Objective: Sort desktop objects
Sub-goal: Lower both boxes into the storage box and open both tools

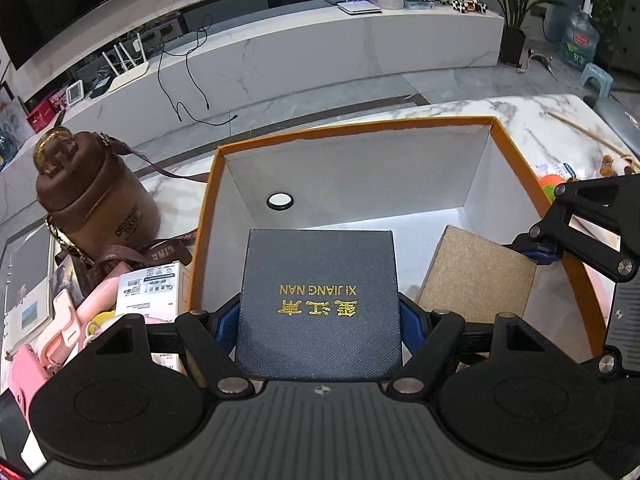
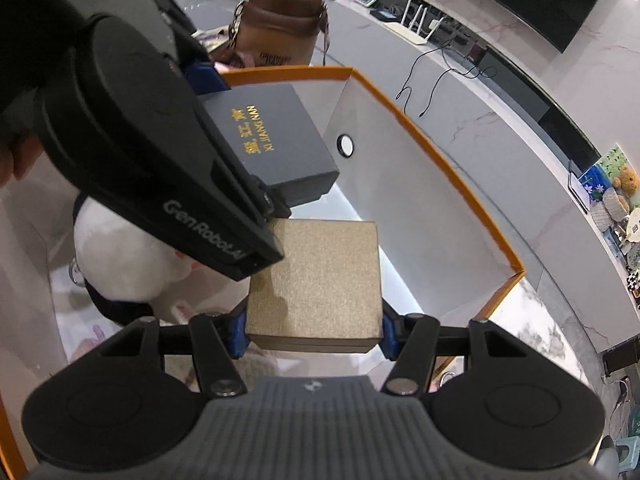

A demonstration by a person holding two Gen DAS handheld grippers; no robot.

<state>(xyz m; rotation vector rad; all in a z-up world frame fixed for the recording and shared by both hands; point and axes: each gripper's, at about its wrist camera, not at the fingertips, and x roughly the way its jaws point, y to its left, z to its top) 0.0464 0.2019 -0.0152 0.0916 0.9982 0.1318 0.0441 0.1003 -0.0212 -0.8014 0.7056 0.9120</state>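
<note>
My left gripper is shut on a dark blue box with gold lettering and holds it inside the large orange-rimmed carton. My right gripper is shut on a tan textured box and holds it in the same carton, to the right of the blue box. The tan box also shows in the left wrist view, with the right gripper's fingers on it. The left gripper body crosses the right wrist view.
A brown bottle with strap stands left of the carton. A white labelled box and pink items lie beside it. A white plush lies near the carton. The marble table carries small toys at right.
</note>
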